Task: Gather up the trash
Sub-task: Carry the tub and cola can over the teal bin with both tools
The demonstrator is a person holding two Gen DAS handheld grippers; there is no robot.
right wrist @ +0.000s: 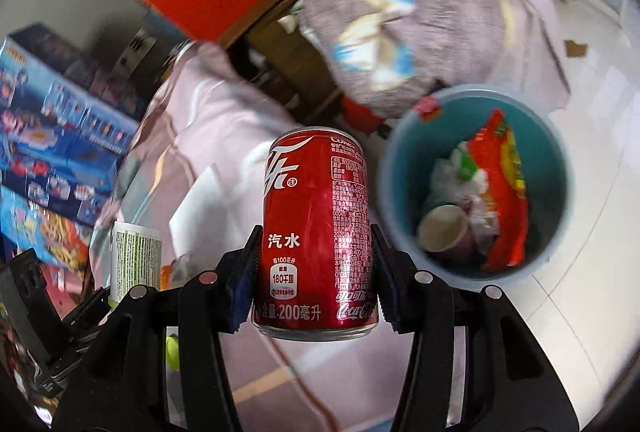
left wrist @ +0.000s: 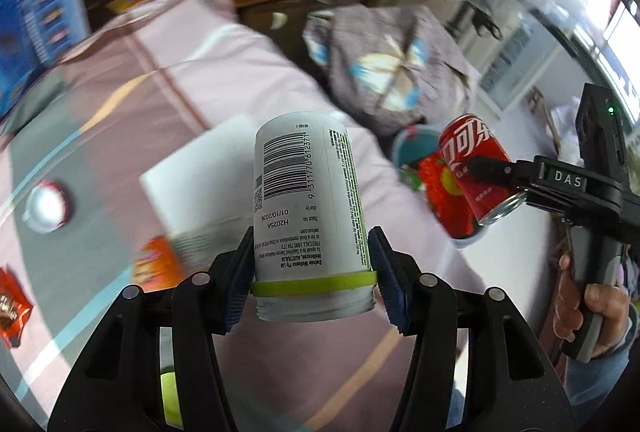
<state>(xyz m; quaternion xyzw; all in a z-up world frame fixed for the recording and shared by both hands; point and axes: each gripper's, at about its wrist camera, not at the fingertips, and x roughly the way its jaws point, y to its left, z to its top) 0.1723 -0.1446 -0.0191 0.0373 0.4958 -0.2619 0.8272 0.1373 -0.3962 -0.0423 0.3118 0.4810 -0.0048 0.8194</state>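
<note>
The right gripper (right wrist: 316,272) clamps an upright can (right wrist: 316,232); the bin (right wrist: 472,176) lies at two o'clock, nearer it. The left gripper (left wrist: 312,272) grips a bottle (left wrist: 308,200).

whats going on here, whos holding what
A person is clearing trash off a pink-covered table with a handheld gripper in each hand. The left gripper is clamped on a white supplement bottle, cap off. The right gripper grips a small red cola can. A blue bin on the floor already holds a paper cup and a red wrapper. Neither item is in it yet.
</note>
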